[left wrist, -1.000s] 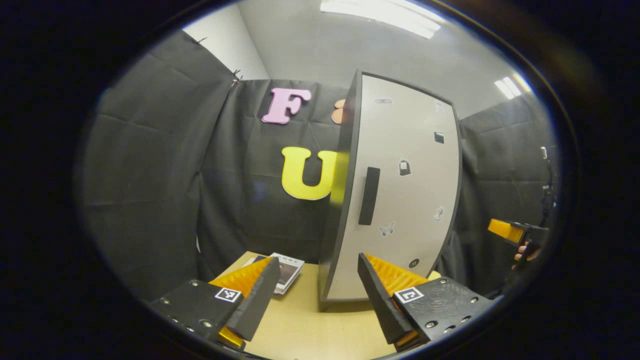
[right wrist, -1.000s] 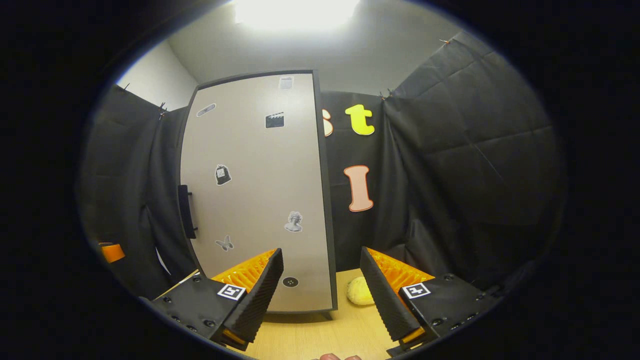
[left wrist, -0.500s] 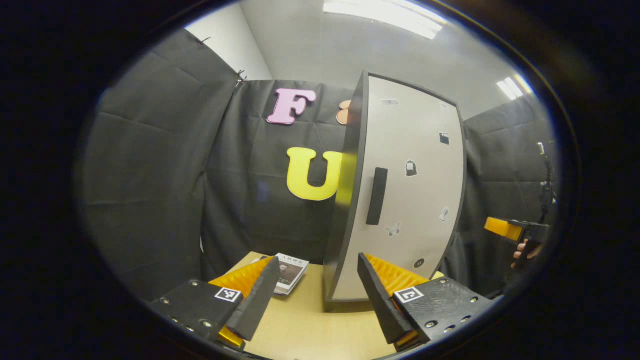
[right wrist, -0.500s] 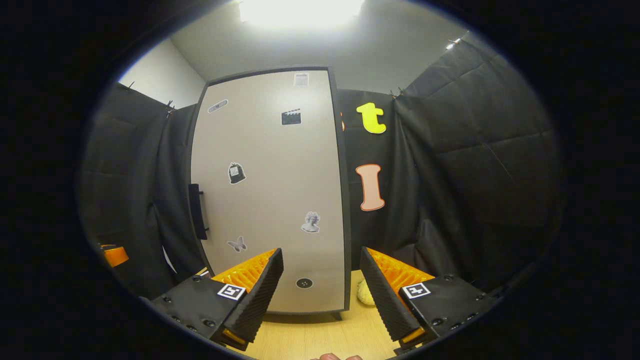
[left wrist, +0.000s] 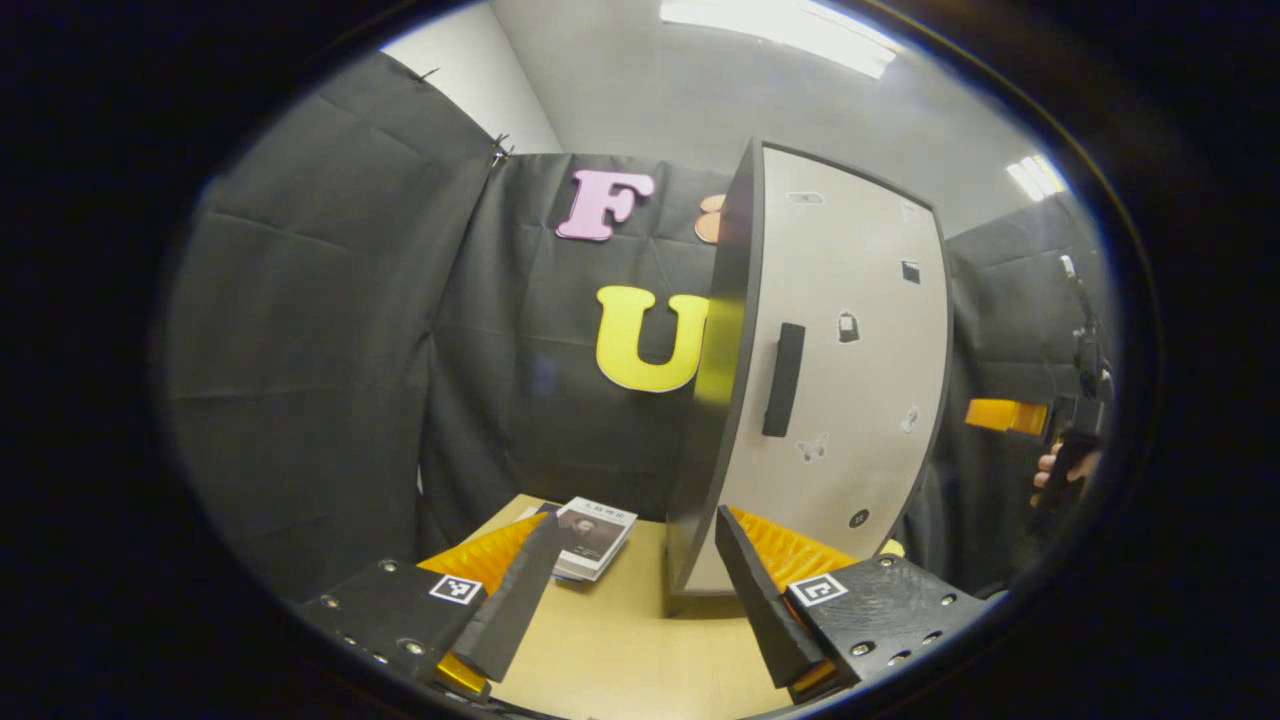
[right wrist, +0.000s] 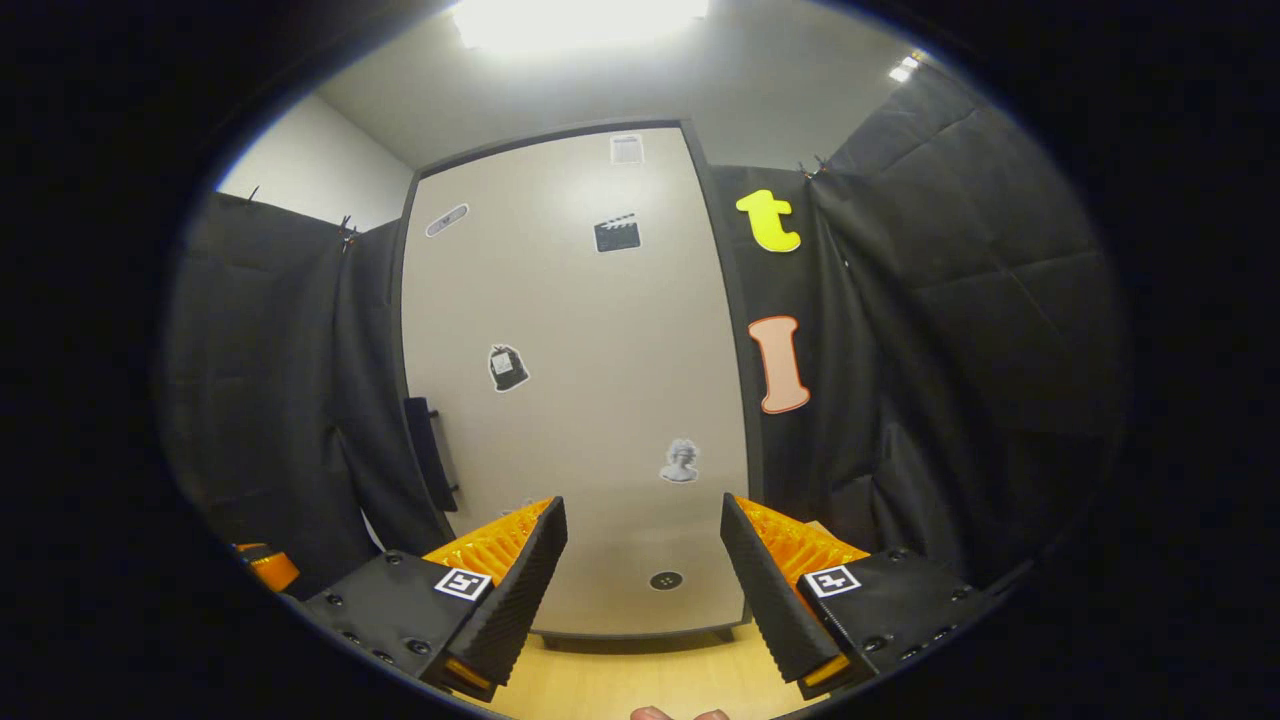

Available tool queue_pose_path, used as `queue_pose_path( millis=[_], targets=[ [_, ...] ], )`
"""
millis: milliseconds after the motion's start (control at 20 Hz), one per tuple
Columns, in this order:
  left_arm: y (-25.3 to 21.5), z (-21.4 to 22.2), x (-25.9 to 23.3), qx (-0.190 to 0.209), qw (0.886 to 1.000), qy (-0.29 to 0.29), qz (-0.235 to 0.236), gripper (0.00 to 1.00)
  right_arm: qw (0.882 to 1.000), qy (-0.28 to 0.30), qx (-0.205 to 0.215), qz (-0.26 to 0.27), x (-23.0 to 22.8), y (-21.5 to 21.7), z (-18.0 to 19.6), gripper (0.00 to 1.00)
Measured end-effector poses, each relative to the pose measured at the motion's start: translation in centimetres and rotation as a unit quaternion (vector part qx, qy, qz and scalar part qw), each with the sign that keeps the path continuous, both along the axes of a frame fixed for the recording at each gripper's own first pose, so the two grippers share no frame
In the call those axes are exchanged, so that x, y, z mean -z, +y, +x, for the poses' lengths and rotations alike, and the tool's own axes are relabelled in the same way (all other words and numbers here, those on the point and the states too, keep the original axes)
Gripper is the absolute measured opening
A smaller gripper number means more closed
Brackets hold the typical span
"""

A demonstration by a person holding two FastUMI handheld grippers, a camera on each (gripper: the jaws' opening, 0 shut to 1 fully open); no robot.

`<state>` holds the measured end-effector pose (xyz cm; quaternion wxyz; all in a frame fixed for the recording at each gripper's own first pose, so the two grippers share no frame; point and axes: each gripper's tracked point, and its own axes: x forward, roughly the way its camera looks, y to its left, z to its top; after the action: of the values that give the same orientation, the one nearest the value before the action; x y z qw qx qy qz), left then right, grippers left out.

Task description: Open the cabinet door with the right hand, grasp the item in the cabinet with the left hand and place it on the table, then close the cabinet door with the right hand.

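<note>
A tall cabinet (left wrist: 720, 400) with a dark side panel stands on the wooden table (left wrist: 620, 650), its pale grey door (right wrist: 580, 380) shut. Small stickers dot the door. A black bar handle (left wrist: 782, 380) sits on the door's left edge, also the handle (right wrist: 430, 455) in the right gripper view. My left gripper (left wrist: 640, 600) is open and empty, low over the table in front of the cabinet's left corner. My right gripper (right wrist: 645, 590) is open and empty, facing the lower door from close by. Anything inside the cabinet is hidden.
A thin booklet (left wrist: 592, 535) lies on the table left of the cabinet. A small yellow object (left wrist: 890, 548) peeks out at the cabinet's right foot. The right gripper (left wrist: 1005, 415) and the hand (left wrist: 1060, 470) holding it show far right. A fingertip (right wrist: 670, 714) shows at the bottom edge.
The right gripper has come closer to the door, which looks larger; the yellow object slipped out of its view. The left gripper's view has swung left, shifting the cabinet right.
</note>
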<state>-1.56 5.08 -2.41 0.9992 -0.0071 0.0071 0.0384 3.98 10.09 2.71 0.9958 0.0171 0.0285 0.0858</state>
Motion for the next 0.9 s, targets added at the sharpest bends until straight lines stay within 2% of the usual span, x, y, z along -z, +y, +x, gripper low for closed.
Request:
queue_pose_path(
  millis=[150, 350, 500, 700, 850, 900],
  targets=[
    [0.9, -0.3, 0.8, -0.010, 1.000, 0.003, -0.006, 0.92, 1.000, -0.008, -0.016, -0.010, -1.8, 3.2, 1.4, 0.98],
    [2.0, -0.7, 1.7, -0.019, 0.999, 0.004, -0.035, 0.92, 0.997, -0.010, -0.065, -0.029, -3.4, 9.3, 2.8, 0.98],
    [3.9, -1.0, 2.3, -0.037, 0.998, 0.002, -0.041, 0.95, 0.993, -0.025, -0.099, -0.053, -4.3, 14.1, 3.3, 0.98],
    [6.0, -1.4, 2.9, -0.057, 0.997, 0.003, -0.050, 0.95, 0.988, -0.019, -0.141, -0.058, -3.4, 20.1, 3.9, 0.98],
    [7.8, -2.2, 3.5, -0.073, 0.996, 0.006, -0.055, 0.95, 0.989, -0.006, -0.137, -0.063, -1.4, 22.1, 5.6, 0.99],
    [8.6, -2.3, 3.7, -0.080, 0.995, 0.005, -0.055, 0.92, 0.989, 0.000, -0.131, -0.070, -0.6, 22.5, 6.4, 0.99]
  ],
)
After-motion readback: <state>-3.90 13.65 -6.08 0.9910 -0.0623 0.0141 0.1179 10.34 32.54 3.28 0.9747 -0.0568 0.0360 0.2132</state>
